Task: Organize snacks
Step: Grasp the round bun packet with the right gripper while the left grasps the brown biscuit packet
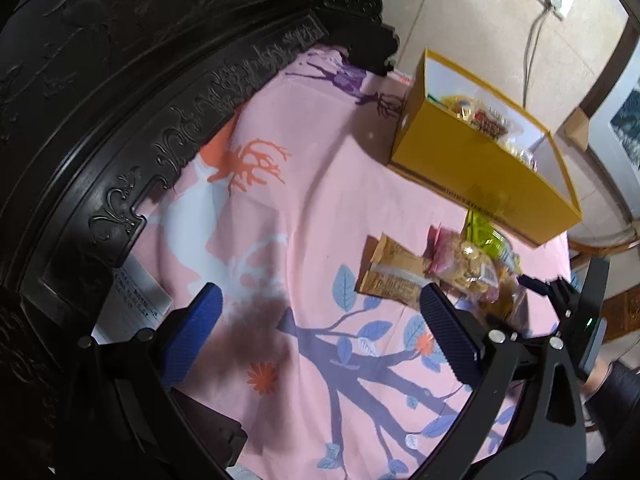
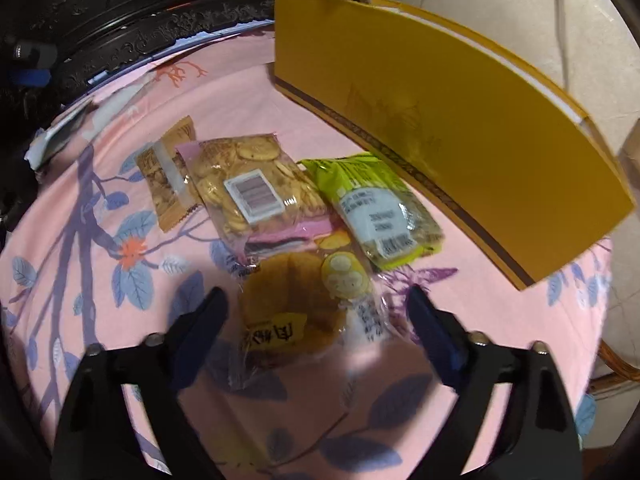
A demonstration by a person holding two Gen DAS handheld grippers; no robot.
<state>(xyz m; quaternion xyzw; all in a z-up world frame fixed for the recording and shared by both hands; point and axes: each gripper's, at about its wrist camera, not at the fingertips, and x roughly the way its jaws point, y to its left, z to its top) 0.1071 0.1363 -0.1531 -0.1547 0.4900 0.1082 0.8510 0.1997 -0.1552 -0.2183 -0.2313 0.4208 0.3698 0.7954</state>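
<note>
Left wrist view: left gripper (image 1: pixel 320 332) fingers spread, empty, over the pink printed cloth (image 1: pixel 280 208). The open yellow cardboard box (image 1: pixel 476 168) already holds some packets.

Right wrist view: right gripper (image 2: pixel 316 332) fingers spread, straddling the clear bag of yellow cakes (image 2: pixel 296 312), not pressing it. Risks: slick film could slip; closing hard may crush the cakes; clear round-cracker bag (image 2: pixel 256 188) overlaps it and could drag along.
</note>
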